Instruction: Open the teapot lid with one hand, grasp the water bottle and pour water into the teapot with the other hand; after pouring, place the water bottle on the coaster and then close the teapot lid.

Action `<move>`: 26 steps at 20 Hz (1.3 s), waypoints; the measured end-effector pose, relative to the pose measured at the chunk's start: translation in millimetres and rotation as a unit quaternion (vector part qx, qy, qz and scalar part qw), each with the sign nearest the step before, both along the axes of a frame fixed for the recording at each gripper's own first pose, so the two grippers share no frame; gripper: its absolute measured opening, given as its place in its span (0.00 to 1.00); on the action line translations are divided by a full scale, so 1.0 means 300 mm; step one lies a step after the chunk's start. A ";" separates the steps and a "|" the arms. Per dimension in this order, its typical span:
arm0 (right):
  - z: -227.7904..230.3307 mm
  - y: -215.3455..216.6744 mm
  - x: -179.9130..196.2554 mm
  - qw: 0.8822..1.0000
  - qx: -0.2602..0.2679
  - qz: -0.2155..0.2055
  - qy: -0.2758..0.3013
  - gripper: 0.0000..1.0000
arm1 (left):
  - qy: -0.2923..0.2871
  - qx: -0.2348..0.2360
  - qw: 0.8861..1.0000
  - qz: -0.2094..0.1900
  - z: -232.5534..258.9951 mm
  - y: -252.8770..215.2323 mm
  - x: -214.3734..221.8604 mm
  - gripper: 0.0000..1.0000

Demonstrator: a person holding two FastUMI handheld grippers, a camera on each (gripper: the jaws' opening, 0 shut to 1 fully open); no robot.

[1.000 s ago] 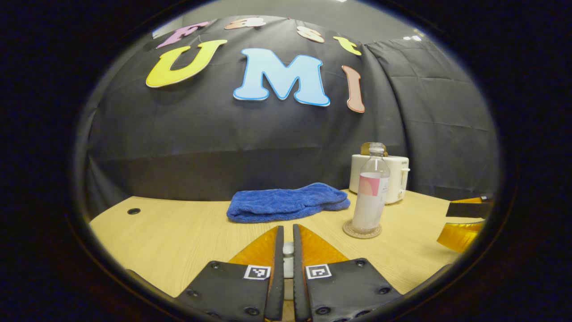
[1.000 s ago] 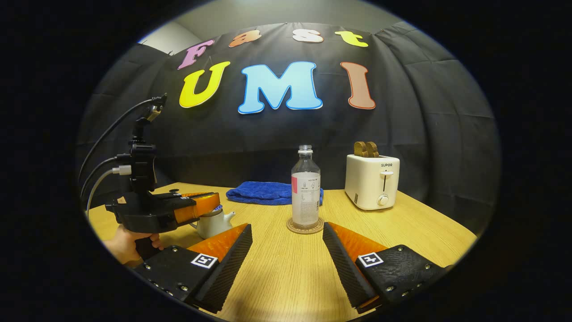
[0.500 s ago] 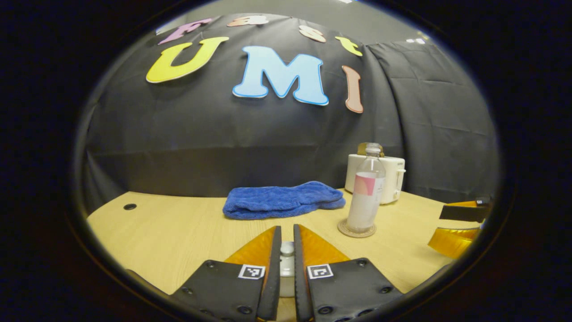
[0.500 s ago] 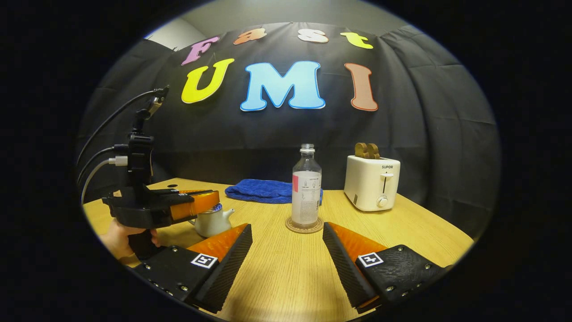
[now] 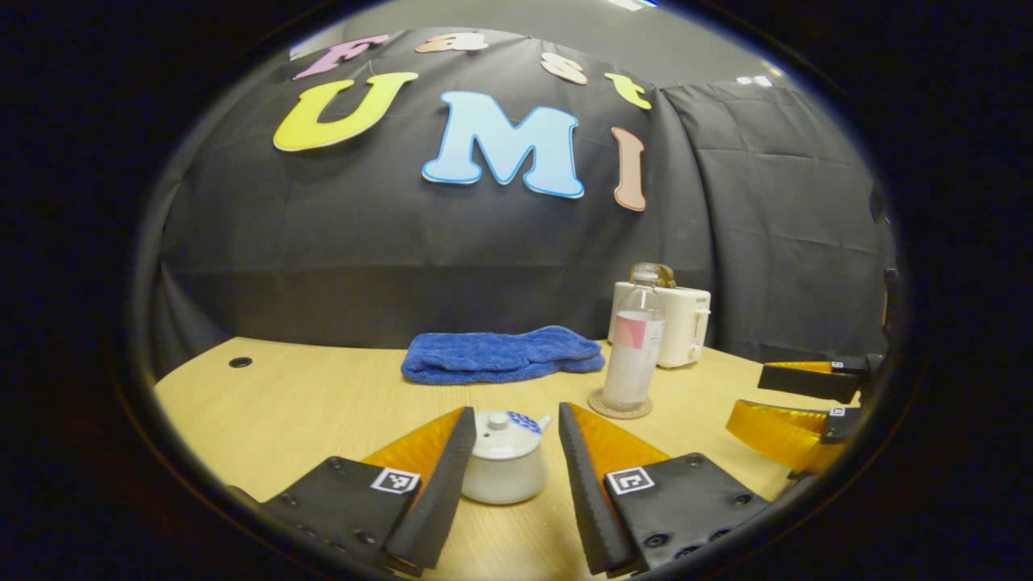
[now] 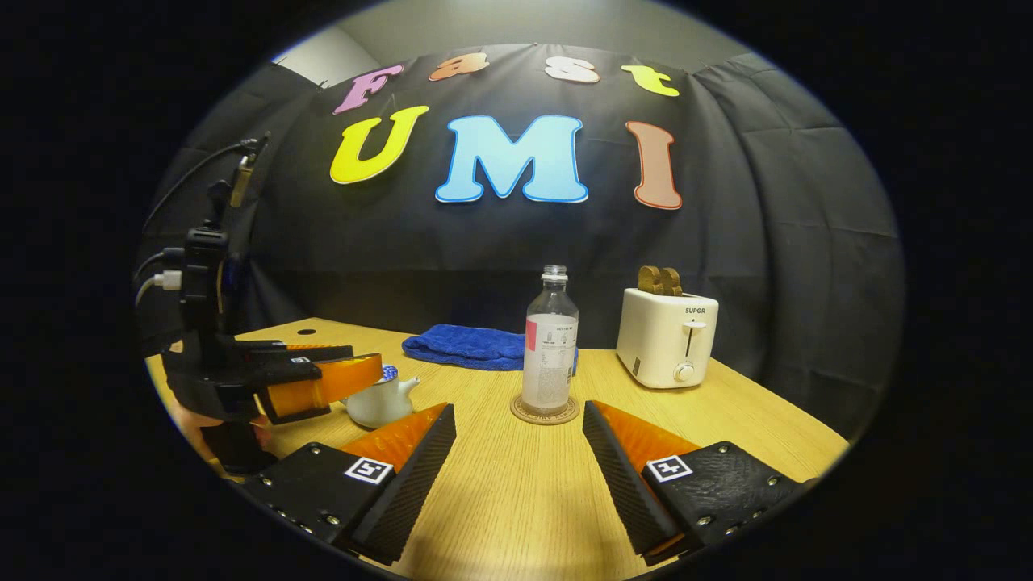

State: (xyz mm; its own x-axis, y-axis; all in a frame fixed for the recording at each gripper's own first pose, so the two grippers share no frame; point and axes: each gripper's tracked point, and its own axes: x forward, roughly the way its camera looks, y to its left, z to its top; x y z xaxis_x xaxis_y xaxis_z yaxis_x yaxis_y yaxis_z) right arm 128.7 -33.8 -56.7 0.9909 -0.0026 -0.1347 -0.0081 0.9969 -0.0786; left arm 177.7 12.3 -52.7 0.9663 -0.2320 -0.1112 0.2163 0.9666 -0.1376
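Teapot (image 5: 502, 466) sits on counter (image 5: 323, 403), lid on, between left gripper (image 5: 508, 476) jaws, spread wide, nothing held. Ceramic judged fragile, slippery; small knob best pinched. Right gripper (image 6: 516, 468) open, empty.

At the left of the right gripper view, the left gripper (image 6: 339, 379) has a black body with cables on top. Both fingers (image 5: 646, 508) carry small square black-and-white markers and screws.

Even overhead light, fisheye-bent edges.
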 end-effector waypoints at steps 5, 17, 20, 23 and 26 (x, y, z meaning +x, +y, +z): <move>-0.006 -0.007 0.004 1.000 -0.006 -0.008 0.000 0.98 | -0.022 -0.008 1.000 0.005 0.039 -0.017 -0.129 0.84; 0.002 0.006 -0.147 0.999 -0.034 -0.014 -0.010 0.98 | -0.065 0.000 0.997 0.034 0.111 0.005 -0.375 0.84; 0.034 0.016 -0.225 0.999 -0.033 -0.009 -0.017 0.98 | -0.062 -0.007 0.997 0.042 0.112 -0.001 -0.429 0.84; 0.047 0.037 -0.291 1.000 -0.015 0.002 -0.015 0.98 | -0.056 -0.006 0.997 0.054 0.105 -0.006 -0.477 0.84; 0.066 0.047 -0.342 1.000 -0.014 0.007 -0.022 0.98 | -0.056 -0.014 0.997 0.055 0.106 -0.030 -0.518 0.91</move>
State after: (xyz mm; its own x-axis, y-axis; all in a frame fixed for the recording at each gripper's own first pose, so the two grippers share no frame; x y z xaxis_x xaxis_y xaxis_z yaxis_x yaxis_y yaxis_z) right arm 26.1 -19.7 -37.1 0.9958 0.0078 -0.0908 -0.0175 0.9941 -0.1068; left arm 22.3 3.4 -20.9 0.9922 -0.1248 0.0039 0.1241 0.9814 -0.1462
